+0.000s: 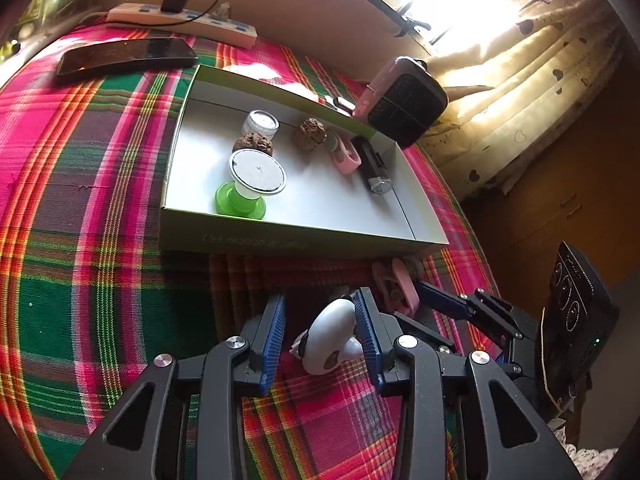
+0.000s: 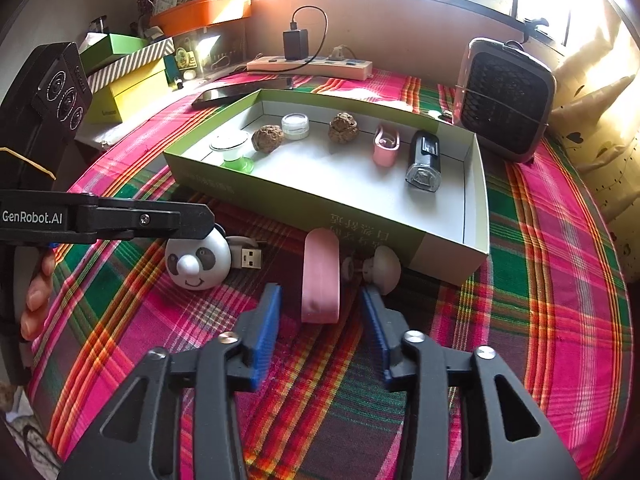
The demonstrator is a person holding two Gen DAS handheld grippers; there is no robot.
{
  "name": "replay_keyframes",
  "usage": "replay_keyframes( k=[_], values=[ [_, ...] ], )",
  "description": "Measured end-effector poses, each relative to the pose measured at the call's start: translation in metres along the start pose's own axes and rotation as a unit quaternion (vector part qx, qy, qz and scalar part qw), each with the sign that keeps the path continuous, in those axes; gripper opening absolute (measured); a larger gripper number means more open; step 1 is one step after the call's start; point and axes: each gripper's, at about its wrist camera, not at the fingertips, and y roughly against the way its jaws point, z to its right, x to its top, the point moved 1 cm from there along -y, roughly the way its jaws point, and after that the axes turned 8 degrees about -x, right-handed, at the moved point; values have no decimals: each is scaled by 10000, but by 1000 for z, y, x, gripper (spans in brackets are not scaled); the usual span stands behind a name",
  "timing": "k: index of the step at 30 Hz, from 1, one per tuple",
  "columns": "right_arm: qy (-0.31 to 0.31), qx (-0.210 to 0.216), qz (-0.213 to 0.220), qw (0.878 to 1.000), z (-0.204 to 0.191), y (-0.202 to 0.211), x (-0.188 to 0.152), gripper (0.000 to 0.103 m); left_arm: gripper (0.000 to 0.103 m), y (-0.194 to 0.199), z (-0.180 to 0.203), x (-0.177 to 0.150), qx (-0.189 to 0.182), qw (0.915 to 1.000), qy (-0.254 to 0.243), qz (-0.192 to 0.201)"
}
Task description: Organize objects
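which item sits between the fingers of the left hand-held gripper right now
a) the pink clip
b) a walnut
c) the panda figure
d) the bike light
c) the left hand-held gripper has its blue pads on either side of the white panda figure on the plaid cloth, outside the box; the jaws are still open.

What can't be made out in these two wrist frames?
- Left wrist: panda figure face turned away; only its back shows between the left tool fingers.
- Right wrist: box side print, too small to read.
- Right wrist: USB plug cable, hidden behind the panda.
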Motion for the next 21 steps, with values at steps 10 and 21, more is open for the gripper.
replay_keyframes(
  k=[10,21],
  values=[
    [-5,-357,127,9993,1,16,-4,51,33,3,27,-19,-291,9977,-525,-313],
    [-308,-380,93,9988,10,25,-19,51,33,-11,61,-21,-932,9910,-842,-459]
  ],
)
